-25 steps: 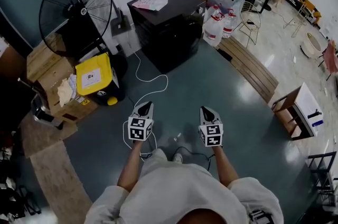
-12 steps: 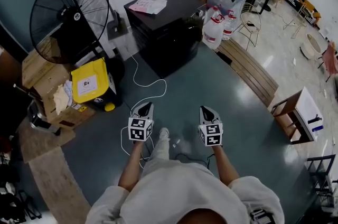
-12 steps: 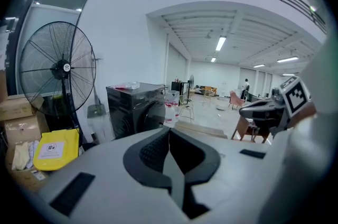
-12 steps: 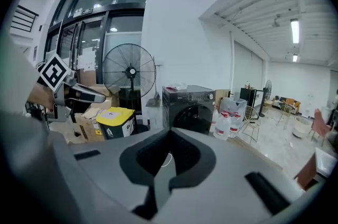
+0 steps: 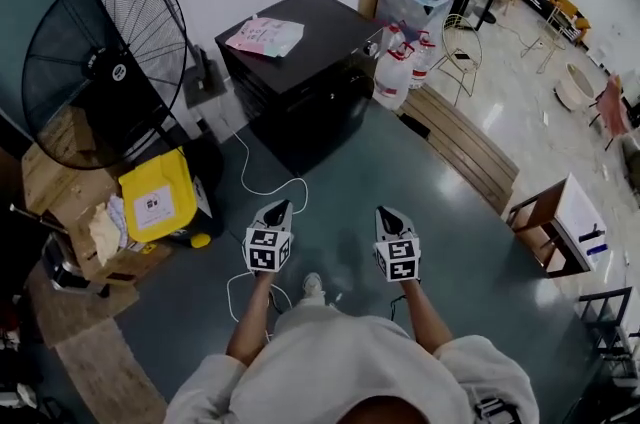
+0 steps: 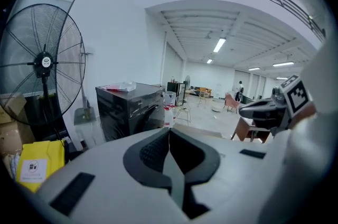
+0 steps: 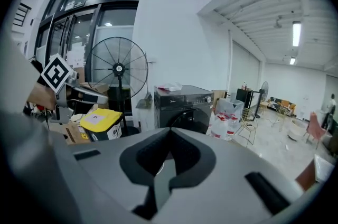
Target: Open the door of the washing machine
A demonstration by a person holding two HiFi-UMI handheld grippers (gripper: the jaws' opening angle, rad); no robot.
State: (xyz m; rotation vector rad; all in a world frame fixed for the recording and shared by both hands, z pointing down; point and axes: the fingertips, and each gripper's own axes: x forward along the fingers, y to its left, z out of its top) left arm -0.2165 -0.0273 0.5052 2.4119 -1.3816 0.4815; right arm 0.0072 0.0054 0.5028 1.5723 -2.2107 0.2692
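Note:
The washing machine is a dark front-loader standing against the white wall, door closed, with pink papers on its top. It also shows ahead in the left gripper view and the right gripper view. My left gripper and right gripper are held side by side over the grey floor, well short of the machine and pointing toward it. Both are shut with nothing between the jaws, as each gripper view shows: left gripper, right gripper.
A large floor fan stands left of the machine, with a yellow bin and cardboard boxes below it. A white cable trails across the floor. Water bottles and a low wooden bench lie to the right.
The person has walked forward, carrying both grippers toward the washing machine. The fan, bin and boxes have slid left and down in the head view. Both grippers stay shut.

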